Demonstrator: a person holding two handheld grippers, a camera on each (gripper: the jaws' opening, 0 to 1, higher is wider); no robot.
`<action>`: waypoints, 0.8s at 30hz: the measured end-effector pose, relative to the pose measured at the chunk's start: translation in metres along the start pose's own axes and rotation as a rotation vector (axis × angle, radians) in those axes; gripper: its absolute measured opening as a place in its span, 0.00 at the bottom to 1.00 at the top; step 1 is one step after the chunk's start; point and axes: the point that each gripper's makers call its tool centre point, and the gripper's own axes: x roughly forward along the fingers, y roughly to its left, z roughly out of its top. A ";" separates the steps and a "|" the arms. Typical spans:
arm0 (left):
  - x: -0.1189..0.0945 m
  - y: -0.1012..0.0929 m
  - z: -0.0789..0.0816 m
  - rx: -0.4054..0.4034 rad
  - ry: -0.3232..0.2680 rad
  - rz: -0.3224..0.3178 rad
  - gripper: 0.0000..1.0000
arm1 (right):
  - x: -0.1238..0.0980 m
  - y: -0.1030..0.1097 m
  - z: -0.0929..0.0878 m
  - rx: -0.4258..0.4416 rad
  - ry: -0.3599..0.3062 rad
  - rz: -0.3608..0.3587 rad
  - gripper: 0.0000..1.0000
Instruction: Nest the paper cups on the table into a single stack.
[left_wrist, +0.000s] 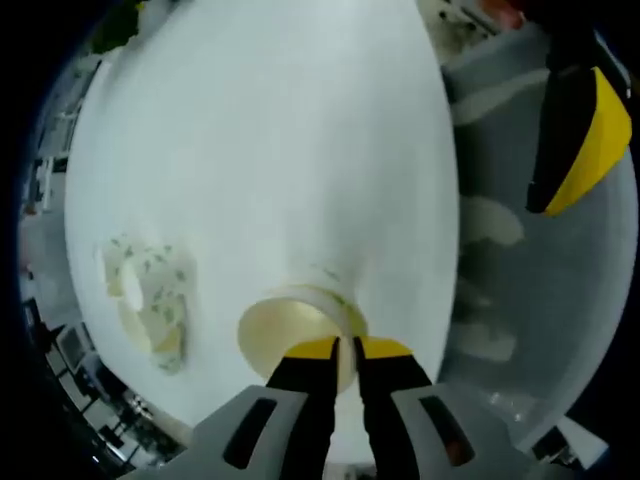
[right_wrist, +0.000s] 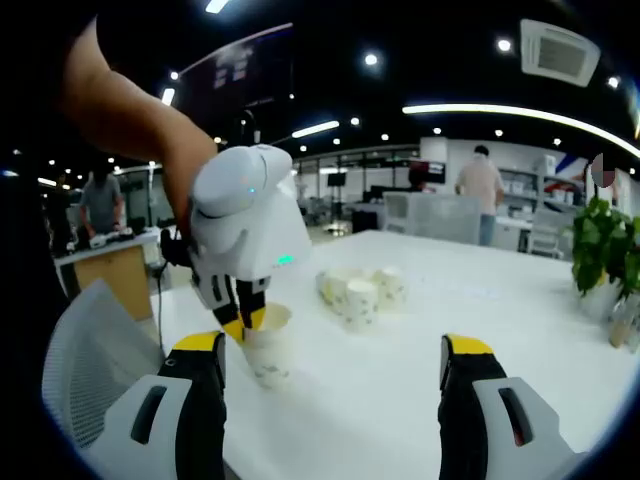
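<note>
Table (right_wrist: 520, 330) lay ahead of both grippers. Cups (right_wrist: 358, 290) lay beyond the right gripper (right_wrist: 332, 365), jaws spread, empty. Left gripper (left_wrist: 346, 350) pinched the rim of an upright cup (left_wrist: 290, 335), nearer the right.

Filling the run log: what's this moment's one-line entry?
left gripper: shut on paper cup rim | right gripper: open | cup group: on table

Bare desk (right_wrist: 480, 310) is left open ahead and right of the right gripper (right_wrist: 335, 365); passage leftward is blocked by the left gripper (right_wrist: 245, 325) and its cup (right_wrist: 268, 350).
</note>
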 end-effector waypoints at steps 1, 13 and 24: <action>-0.001 0.002 0.001 -0.011 -0.009 0.007 0.12 | 0.000 0.000 0.000 -0.001 0.000 0.000 0.86; -0.011 0.020 0.011 -0.065 -0.156 0.050 0.34 | -0.001 -0.002 0.001 -0.002 -0.004 -0.010 0.87; -0.018 0.027 0.010 -0.120 -0.233 0.050 0.53 | -0.001 -0.005 0.001 0.005 -0.005 -0.024 0.87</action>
